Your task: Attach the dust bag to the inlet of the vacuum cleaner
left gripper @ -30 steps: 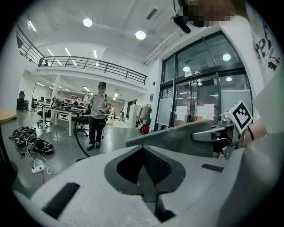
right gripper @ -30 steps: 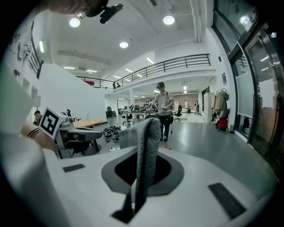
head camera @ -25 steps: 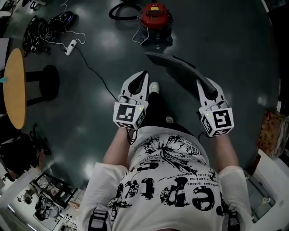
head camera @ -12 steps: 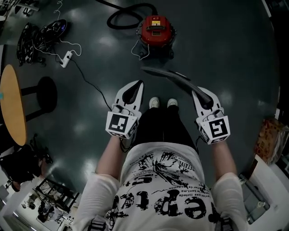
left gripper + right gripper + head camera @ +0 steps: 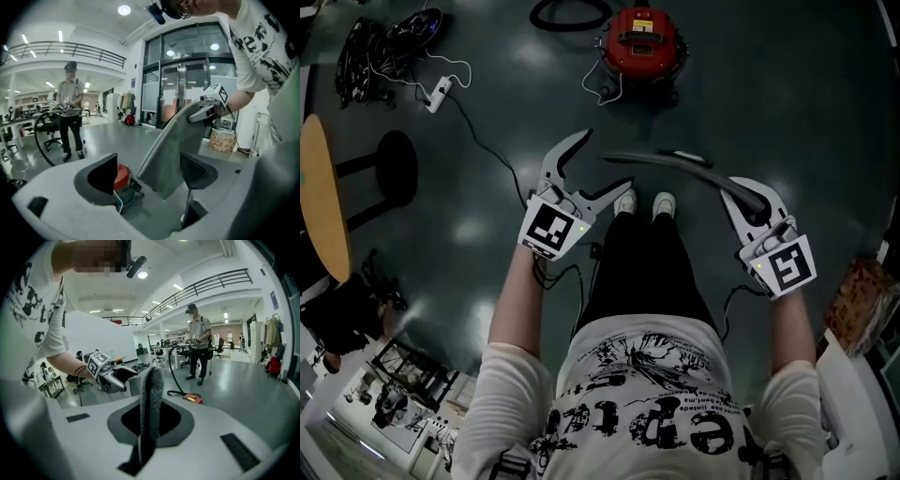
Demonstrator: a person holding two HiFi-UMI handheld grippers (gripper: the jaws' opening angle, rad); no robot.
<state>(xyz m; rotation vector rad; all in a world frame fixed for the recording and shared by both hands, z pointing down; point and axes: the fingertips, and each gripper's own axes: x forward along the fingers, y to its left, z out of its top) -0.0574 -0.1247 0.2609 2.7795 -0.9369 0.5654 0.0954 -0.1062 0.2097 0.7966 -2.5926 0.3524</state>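
Observation:
The red vacuum cleaner (image 5: 645, 39) stands on the dark floor ahead of me, and its black hose (image 5: 567, 14) curls off to its left. My right gripper (image 5: 748, 199) is shut on one end of the flat grey dust bag (image 5: 675, 164), which stretches left toward my left gripper (image 5: 607, 159). The left jaws have just been opening and now stand wide, with the bag's free end between them but not pressed. In the left gripper view (image 5: 147, 176) the bag (image 5: 171, 150) hangs ahead, the vacuum (image 5: 122, 174) beyond it. In the right gripper view (image 5: 145, 427) the bag (image 5: 151, 385) rises from the shut jaws.
A white power strip (image 5: 441, 94) with its cable lies at the far left near a heap of cables (image 5: 384, 47). A round wooden table (image 5: 323, 192) and a black stool (image 5: 394, 169) stand on the left. A patterned box (image 5: 862, 281) sits at the right. Another person (image 5: 195, 341) stands farther off.
The left jaws, shut before, now stand wide open at the bag's free end. Both grippers have moved forward and down. The right gripper still holds the bag.

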